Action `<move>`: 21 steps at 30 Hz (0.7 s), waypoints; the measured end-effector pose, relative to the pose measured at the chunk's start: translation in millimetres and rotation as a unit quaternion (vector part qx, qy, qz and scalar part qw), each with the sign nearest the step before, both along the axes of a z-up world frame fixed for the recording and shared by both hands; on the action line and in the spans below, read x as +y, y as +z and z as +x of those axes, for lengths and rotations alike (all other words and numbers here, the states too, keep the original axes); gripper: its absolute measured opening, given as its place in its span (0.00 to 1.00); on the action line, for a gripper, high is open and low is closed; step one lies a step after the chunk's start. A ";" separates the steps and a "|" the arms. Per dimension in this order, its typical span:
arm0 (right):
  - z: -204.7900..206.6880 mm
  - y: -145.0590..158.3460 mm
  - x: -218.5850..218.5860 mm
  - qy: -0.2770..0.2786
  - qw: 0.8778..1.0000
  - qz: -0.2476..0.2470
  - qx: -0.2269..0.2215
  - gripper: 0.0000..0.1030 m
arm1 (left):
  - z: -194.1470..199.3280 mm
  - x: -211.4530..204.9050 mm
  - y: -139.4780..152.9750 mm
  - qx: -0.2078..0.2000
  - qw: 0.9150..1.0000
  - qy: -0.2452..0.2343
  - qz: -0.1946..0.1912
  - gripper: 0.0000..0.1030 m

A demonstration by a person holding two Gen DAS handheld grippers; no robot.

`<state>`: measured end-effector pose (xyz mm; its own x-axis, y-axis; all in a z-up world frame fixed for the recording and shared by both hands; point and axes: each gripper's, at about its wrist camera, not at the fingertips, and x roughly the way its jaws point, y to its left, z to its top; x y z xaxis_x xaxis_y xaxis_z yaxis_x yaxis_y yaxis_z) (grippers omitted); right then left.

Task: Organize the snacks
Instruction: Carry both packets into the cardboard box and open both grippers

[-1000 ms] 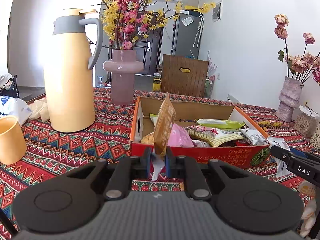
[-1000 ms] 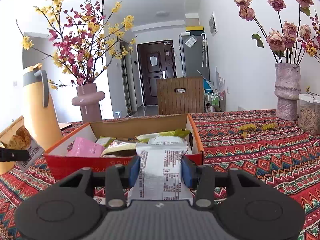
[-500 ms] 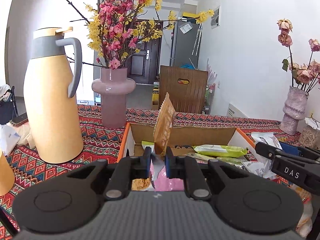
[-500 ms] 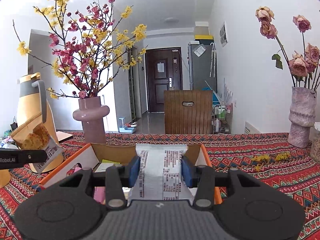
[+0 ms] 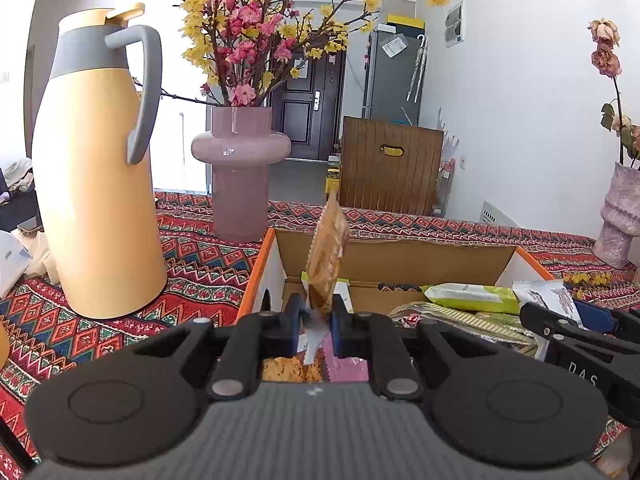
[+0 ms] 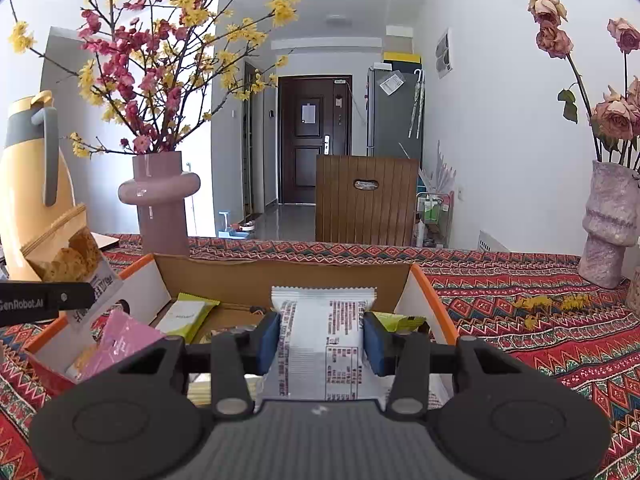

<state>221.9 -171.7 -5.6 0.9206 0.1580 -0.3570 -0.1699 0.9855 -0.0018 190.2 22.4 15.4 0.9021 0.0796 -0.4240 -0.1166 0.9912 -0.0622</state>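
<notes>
My left gripper point(image 5: 315, 322) is shut on a brown snack pouch point(image 5: 326, 258), held upright over the left end of the open orange cardboard box point(image 5: 260, 272). My right gripper point(image 6: 320, 336) is shut on a white snack packet point(image 6: 324, 332), held over the right part of the same box point(image 6: 434, 300). The box holds several snacks: a green bar point(image 5: 466, 293), a pink packet point(image 6: 120, 340) and a light green bar point(image 6: 186, 312). The right gripper also shows at the right in the left wrist view point(image 5: 576, 344). The brown pouch shows at the left in the right wrist view point(image 6: 68, 256).
A yellow thermos jug point(image 5: 98, 184) and a pink vase of blossoms point(image 5: 240, 176) stand left of and behind the box on the patterned tablecloth point(image 6: 540, 320). A textured vase of dried roses point(image 6: 608, 224) stands at the right. A brown chair point(image 6: 366, 200) is behind the table.
Both grippers have moved forward and now hang over the box with their snacks still held. The box has grown larger and lower in both views.
</notes>
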 end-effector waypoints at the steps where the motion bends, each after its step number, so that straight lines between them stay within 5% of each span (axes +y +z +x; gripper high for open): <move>1: -1.3 -0.5 -0.1 -0.001 1.000 -0.001 0.000 0.43 | -0.9 0.1 -0.3 0.000 1.000 0.000 -0.001 0.20; 3: -4.2 0.5 -2.3 -0.001 1.000 0.003 -0.002 0.57 | -3.5 1.6 0.2 -0.003 1.000 0.000 -0.005 0.31; 5: -9.9 3.8 -6.3 -0.007 1.000 0.007 -0.012 0.72 | -6.0 3.1 1.8 -0.011 1.000 0.009 -0.008 0.69; 8: -15.5 7.5 -12.5 -0.017 0.999 0.018 -0.022 0.98 | -11.7 4.5 5.4 -0.031 0.999 0.030 -0.004 0.97; 21: -22.2 13.9 -21.9 -0.036 0.999 0.031 -0.024 1.00 | -23.8 6.3 21.3 -0.037 0.998 0.058 -0.005 1.00</move>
<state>199.7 -193.6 8.3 0.9459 0.1122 -0.3046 -0.1004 0.9935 0.0539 166.3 28.7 36.7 0.9156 0.1815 -0.3587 -0.2254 0.9706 -0.0841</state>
